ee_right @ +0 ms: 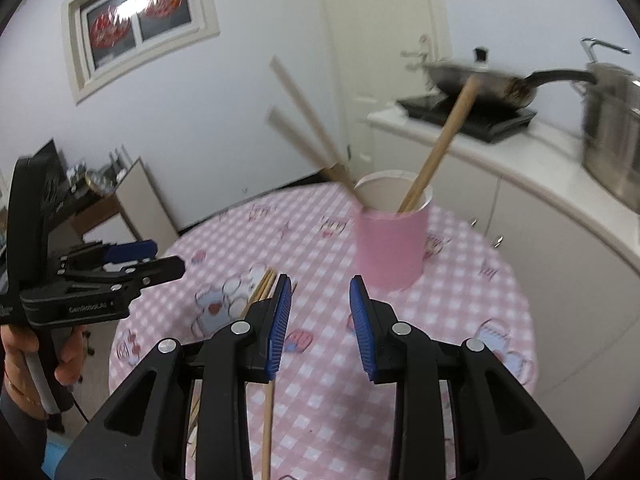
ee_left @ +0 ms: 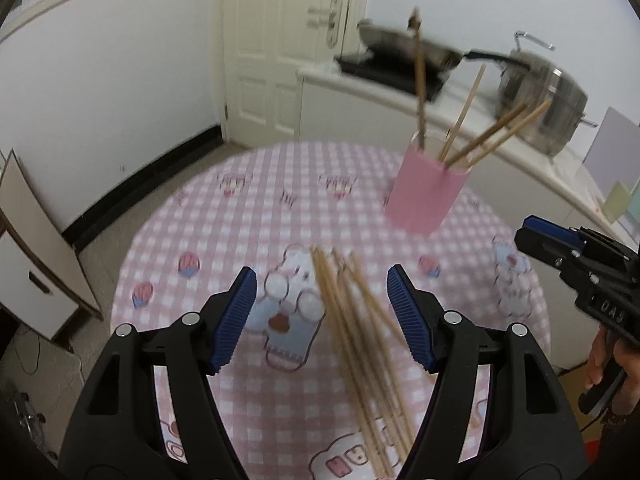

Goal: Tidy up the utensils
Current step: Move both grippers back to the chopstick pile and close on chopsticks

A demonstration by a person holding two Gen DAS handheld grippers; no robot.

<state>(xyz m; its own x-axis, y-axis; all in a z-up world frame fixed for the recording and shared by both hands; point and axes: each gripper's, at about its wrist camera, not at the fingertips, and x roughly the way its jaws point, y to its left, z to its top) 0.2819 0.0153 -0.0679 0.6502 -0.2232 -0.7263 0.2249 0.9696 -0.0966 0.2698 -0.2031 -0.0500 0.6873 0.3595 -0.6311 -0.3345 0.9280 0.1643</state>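
Several chopsticks (ee_left: 356, 344) beside pink cup (ee_left: 424, 196)

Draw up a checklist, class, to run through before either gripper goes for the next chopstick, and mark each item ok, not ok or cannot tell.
1. Left gripper open with nothing between its pads: ok.
2. Right gripper open and empty: ok, though its gap is narrower.
3. Loose chopsticks lying on the table within view of the left gripper: ok.
4. One chopstick separated enough to grip alone: not ok; they lie bunched and overlapping.
5. Pink cup upright, with room for more: ok; it holds only a few sticks.
6. The two grippers clear of each other: ok; they are apart.
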